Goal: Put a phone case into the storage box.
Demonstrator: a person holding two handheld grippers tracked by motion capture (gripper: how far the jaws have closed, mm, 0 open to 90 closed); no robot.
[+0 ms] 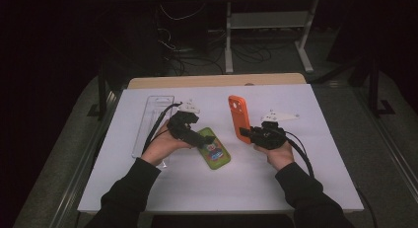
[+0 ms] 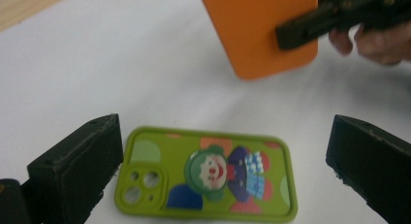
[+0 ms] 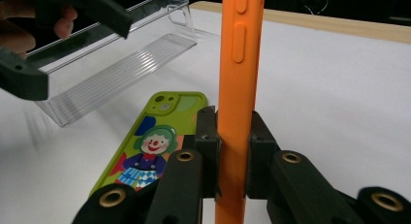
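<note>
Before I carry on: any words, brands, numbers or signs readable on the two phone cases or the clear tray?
No readable text.
Green phone case: a clown picture, no lettering.
Orange phone case: plain, only side buttons visible.
Clear plastic tray: no label visible.

A clear plastic tray [image 1: 154,120] lies long and narrow at the left of the white tabletop [image 1: 296,154], reaching toward the far edge. A strip of bare wood [image 1: 217,81] shows along the back of the tabletop. Beyond it, at the top of the frame, a white metal stand [image 1: 268,20] rises from the dark floor among loose cables [image 1: 197,50].
</note>
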